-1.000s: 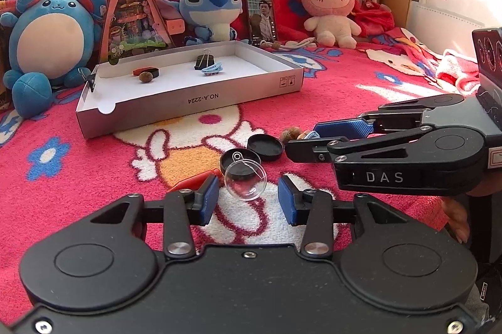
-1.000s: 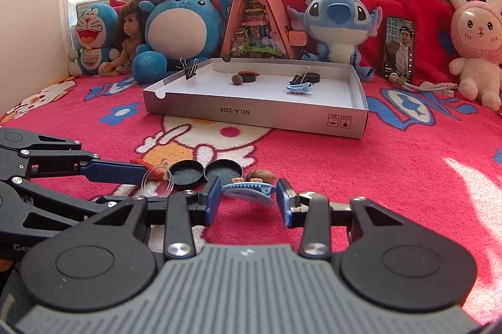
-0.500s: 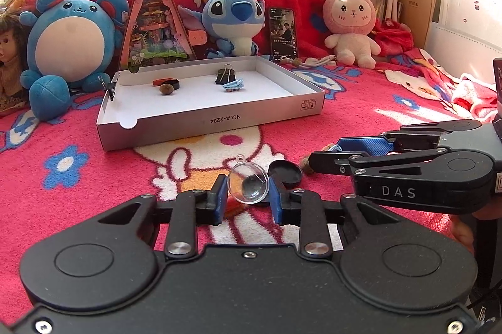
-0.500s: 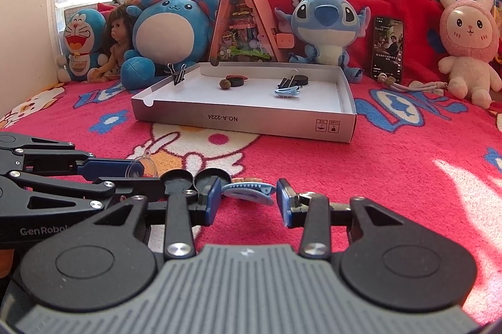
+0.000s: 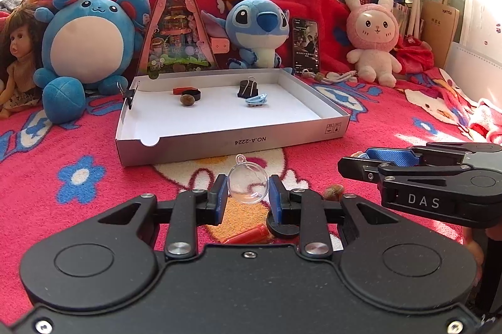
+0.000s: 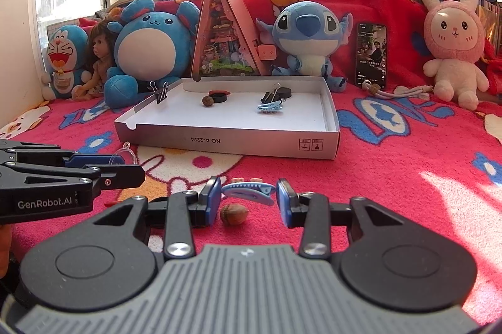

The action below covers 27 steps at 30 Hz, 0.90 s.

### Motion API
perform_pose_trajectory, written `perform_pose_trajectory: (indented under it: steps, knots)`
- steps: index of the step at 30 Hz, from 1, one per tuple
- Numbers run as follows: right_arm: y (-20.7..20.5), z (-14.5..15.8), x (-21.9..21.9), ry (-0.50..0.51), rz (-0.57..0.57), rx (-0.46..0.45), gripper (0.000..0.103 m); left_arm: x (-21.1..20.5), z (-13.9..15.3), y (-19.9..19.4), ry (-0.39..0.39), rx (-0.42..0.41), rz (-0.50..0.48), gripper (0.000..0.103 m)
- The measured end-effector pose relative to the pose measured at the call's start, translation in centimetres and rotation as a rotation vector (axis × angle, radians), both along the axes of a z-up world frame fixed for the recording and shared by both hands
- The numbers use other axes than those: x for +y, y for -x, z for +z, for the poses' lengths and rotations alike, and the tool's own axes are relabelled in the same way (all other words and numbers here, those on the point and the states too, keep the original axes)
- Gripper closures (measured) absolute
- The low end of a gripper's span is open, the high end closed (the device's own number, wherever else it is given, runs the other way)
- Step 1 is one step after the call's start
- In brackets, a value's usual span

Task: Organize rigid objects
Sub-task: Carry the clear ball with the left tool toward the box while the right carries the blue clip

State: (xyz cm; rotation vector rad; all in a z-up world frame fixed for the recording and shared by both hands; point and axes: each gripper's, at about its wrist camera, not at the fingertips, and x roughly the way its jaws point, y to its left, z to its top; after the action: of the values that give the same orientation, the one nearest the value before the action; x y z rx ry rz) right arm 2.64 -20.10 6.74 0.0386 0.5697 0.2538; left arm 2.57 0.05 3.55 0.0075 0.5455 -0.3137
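Item: clear plastic ball [image 5: 248, 182], hollow, with a small hanging loop on top; held lifted above the red blanket [image 5: 78, 145], just short of the white box [image 5: 232, 142]. Judged very light, rigid but thin-walled, smooth and prone to slip or crack under hard squeeze; best taken across its widest girth, as the left tool [image 5: 246, 196] does, pads pinching both sides. Item: blue hair clip [image 6: 248, 191], light, stiff, gripped end to end in the right tool [image 6: 247, 202], above a nut [image 6: 233, 214].
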Motion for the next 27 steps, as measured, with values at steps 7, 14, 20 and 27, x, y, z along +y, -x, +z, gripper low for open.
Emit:
perform_pose_trajectory:
  steps: [7, 14, 20, 27]
  knots:
    - [-1.1, 1.0, 0.0, -0.002, -0.027, -0.02, 0.059, 0.3, 0.7, -1.7, 0.014, 0.0, 0.031, 0.077]
    - [-2.5, 1.8, 0.1, 0.001, -0.046, -0.029, 0.059, 0.7, 1.6, -3.4, 0.034, -0.007, 0.055, 0.077]
    - [-3.7, 2.1, 0.3, 0.003, -0.054, -0.037, 0.059, 1.1, 2.1, -4.8, 0.043, -0.008, 0.075, 0.077]
    - [-5.2, 2.6, 0.4, 0.01, -0.062, -0.054, 0.059, 1.2, 2.6, -6.1, 0.046, -0.017, 0.08, 0.077]
